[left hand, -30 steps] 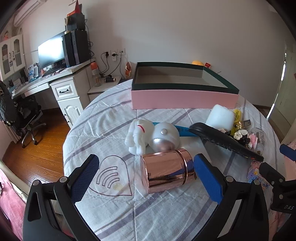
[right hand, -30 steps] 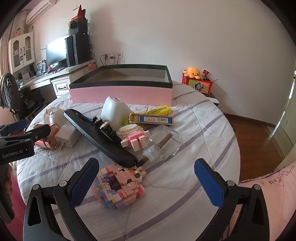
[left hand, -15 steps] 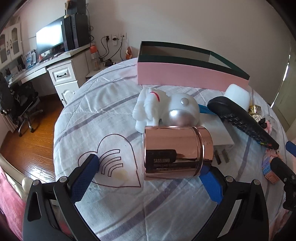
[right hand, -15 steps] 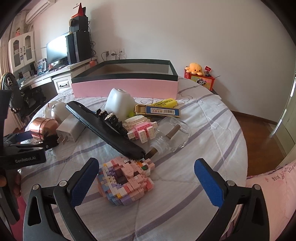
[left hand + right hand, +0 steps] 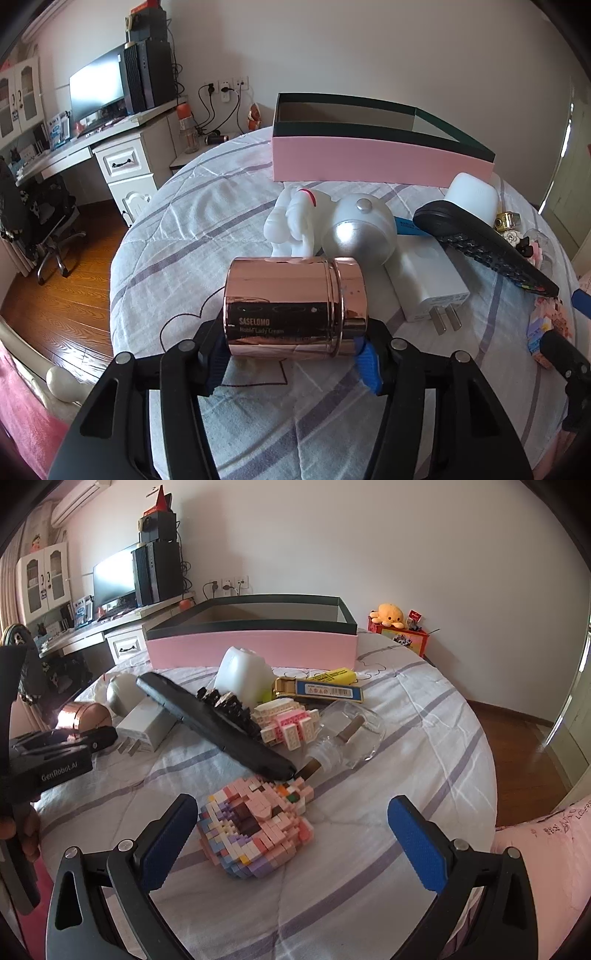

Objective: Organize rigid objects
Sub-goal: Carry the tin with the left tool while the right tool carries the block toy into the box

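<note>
Rose-gold metal cream jar [image 5: 295, 308], a shiny cylinder lying on its side with its lid end to the right, sits pinched between the two blue-padded fingers of the left gripper [image 5: 293, 354]. One pad presses the jar's base end, the other its lid end, so the tongs are closed down to the jar's length. The jar lies at the near left part of the striped white bedspread [image 5: 184, 229], just in front of a white plastic astronaut figure with a silver dome visor [image 5: 328, 229] and beside a white wall charger with two metal prongs [image 5: 428, 280].

The right gripper [image 5: 291, 842] is spread wide and holds nothing; its blue pads stand well apart on either side of a pink and purple building-block model [image 5: 255, 827], without touching it. Beyond that model lie a long black remote control [image 5: 214, 723], a small pink and cream block model [image 5: 284, 727], a clear glass bottle with a cork [image 5: 343, 738], a blue and yellow flat packet [image 5: 325, 688] and a white rounded plastic container [image 5: 242, 672]. A large open pink box with a dark green rim [image 5: 255, 646] stands at the far side of the bed, well apart from the jar.
</note>
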Tool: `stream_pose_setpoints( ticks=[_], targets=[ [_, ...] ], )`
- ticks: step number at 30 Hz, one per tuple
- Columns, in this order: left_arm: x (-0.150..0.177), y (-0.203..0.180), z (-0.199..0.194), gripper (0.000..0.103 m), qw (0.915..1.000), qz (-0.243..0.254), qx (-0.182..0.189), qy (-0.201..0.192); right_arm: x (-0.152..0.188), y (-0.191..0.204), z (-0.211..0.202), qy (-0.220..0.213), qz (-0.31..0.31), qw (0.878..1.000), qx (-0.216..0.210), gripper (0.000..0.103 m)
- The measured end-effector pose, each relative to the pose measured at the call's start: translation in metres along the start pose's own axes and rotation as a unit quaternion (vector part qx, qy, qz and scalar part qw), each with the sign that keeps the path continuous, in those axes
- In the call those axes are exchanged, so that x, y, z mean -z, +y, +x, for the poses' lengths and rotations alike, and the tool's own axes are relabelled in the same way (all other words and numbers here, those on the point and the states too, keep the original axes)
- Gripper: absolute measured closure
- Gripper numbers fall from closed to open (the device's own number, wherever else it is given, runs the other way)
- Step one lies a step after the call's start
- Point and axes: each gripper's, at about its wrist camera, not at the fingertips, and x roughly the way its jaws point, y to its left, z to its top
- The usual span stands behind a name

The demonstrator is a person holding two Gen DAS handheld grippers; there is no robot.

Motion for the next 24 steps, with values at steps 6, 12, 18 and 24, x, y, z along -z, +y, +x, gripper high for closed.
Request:
stream_pose_setpoints(
  ticks=[6,12,18,24],
  targets=[
    [0.004,-0.003,-0.004,0.049,0.9999,0.008,-0.003,-0.014,0.003,-0.002,-0.002,-0.012,-0.011,1.000,-0.008,0.001],
    [0.008,0.000,-0.014,0.049,0.9999,0.003,0.008,-0.013,0.006,-0.012,-0.007,-0.012,0.023,1.000,-0.016,0.000],
    [0.012,-0.007,-0.026,0.049,0.9997,0.015,0.011,-0.014,0.012,0.004,-0.001,-0.008,0.011,1.000,-0.009,0.000],
    [0.010,-0.010,-0.037,0.049,0.9993,0.026,0.014,-0.024,0.011,-0.004,0.001,-0.017,0.012,0.999,-0.042,0.036]
  ],
)
